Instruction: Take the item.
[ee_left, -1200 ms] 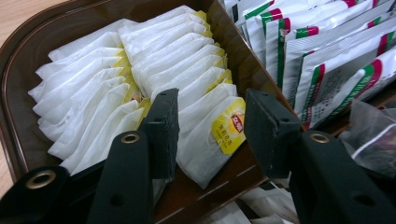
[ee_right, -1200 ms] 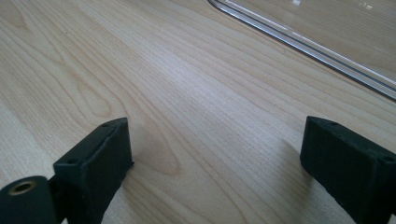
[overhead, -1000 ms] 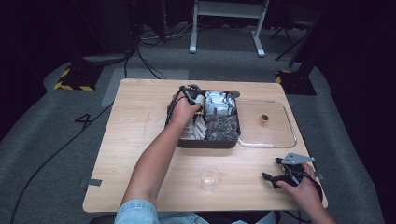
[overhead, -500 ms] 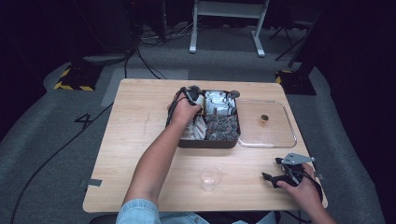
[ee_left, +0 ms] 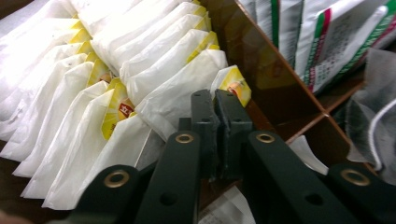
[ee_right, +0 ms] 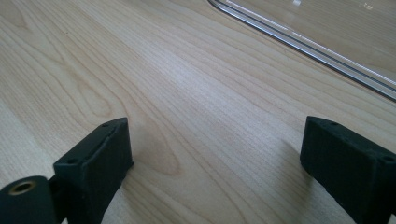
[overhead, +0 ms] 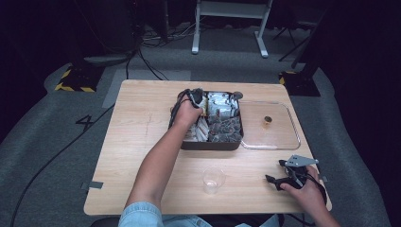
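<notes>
A dark divided box (overhead: 210, 144) at the middle of the table holds rows of white sachets (ee_left: 93, 88) with yellow corners, plus striped packets (ee_left: 327, 37) and grey bags (overhead: 226, 128) in other compartments. My left gripper (overhead: 198, 99) reaches into the box's far left compartment. Its jaws (ee_left: 215, 95) are pressed together on the edge of one white sachet (ee_left: 231, 81) at the end of the row. My right gripper (overhead: 274, 171) rests on the bare wood near the table's front right edge, wide open (ee_right: 215, 140), with nothing between its pads (ee_right: 100, 154).
A clear lid (overhead: 279, 137) lies flat right of the box with a small brown object (overhead: 267, 120) on it; its rim (ee_right: 303, 46) lies ahead of the right gripper. A clear plastic cup (overhead: 213, 178) stands near the front edge. A brown divider wall (ee_left: 275, 70) borders the sachets.
</notes>
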`<state>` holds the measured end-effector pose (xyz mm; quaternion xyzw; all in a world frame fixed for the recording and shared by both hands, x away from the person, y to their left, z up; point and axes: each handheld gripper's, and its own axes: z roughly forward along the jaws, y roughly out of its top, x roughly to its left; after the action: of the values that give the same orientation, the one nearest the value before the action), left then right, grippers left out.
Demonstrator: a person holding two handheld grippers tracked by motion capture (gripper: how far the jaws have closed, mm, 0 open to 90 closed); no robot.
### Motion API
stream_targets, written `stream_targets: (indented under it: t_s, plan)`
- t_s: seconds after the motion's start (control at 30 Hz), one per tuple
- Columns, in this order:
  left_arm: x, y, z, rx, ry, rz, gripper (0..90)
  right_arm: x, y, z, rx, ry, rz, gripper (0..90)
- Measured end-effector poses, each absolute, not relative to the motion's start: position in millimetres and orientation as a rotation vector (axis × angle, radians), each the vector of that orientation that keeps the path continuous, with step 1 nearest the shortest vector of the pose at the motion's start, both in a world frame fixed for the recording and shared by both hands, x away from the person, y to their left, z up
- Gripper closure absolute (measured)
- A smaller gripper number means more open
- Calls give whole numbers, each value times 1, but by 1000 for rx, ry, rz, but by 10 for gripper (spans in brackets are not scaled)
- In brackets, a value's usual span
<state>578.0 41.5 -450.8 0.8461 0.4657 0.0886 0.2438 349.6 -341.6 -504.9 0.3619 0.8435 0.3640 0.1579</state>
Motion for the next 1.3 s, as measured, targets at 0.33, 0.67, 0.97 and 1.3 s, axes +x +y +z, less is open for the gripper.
stream_targets:
  t_s: [0.33, 0.67, 0.97, 1.3]
  plan:
    - [578, 41, -445, 2310, 1265, 250, 899, 350, -342, -505, 1035, 2413, 1042, 91]
    - [577, 44, -430, 2298, 1217, 282, 900, 350, -342, -505, 1035, 2413, 1042, 91]
    - [574, 49, -418, 2260, 1162, 280, 900, 350, -342, -505, 1035, 2413, 1042, 91]
    - [563, 58, -389, 2208, 1087, 281, 900, 350, -342, -505, 1035, 2413, 1042, 91]
